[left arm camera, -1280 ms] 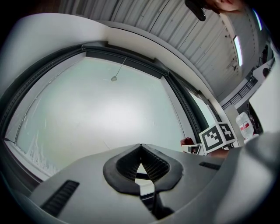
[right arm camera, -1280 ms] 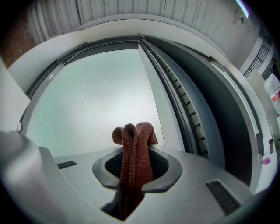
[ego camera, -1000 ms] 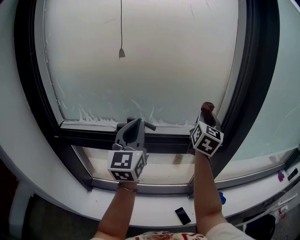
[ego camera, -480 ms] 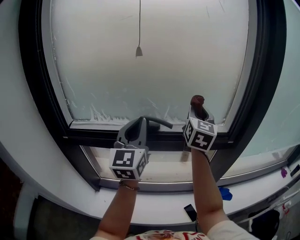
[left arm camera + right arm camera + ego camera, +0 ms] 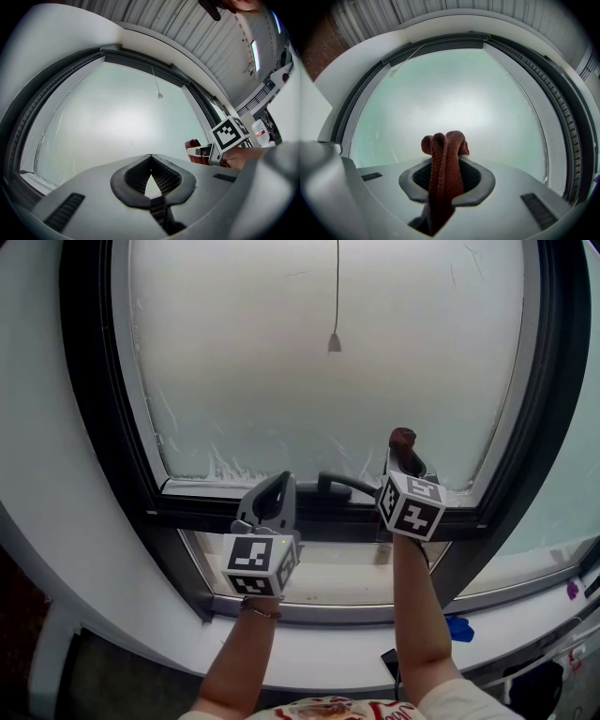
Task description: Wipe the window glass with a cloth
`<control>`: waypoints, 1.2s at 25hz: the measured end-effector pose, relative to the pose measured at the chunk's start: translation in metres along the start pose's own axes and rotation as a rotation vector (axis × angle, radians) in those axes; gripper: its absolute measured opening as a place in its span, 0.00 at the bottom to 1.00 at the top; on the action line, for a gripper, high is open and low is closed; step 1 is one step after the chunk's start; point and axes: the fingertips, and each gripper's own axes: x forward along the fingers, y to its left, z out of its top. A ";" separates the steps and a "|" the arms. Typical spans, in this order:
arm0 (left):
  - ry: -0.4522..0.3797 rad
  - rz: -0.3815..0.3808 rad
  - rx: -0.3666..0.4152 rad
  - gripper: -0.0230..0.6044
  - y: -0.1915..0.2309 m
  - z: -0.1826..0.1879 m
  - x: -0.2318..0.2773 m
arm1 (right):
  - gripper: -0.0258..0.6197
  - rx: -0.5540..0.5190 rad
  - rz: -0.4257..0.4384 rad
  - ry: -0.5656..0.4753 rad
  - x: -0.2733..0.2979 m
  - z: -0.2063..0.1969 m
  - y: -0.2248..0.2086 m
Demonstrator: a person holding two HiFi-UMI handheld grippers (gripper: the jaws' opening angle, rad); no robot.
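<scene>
You are gripping the cloth (image 5: 443, 157) in your right gripper (image 5: 405, 456), low at the right of the glass (image 5: 309, 399). Your left gripper (image 5: 150, 174) is sitting closed and empty. Press the cloth flat and sweep in overlapping strokes.

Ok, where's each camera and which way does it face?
Head view: on the person's head, looking down at the window glass; forearms, left gripper, right gripper show.
Left gripper view: on left gripper, faces the glass along its shut, empty jaws.
Right gripper view: on right gripper, faces the glass along jaws shut on the red-brown cloth.
Shared: head and left gripper views both show the pull cord.
</scene>
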 end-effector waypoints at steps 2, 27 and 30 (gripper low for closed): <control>-0.006 0.003 -0.002 0.07 0.008 0.001 -0.003 | 0.18 -0.028 0.015 0.002 0.001 0.002 0.011; 0.008 0.027 -0.005 0.07 0.082 -0.006 -0.043 | 0.18 -0.019 -0.009 -0.179 -0.050 0.088 0.050; 0.003 0.029 -0.004 0.07 0.086 -0.002 -0.047 | 0.18 0.035 0.009 -0.182 -0.035 0.090 0.049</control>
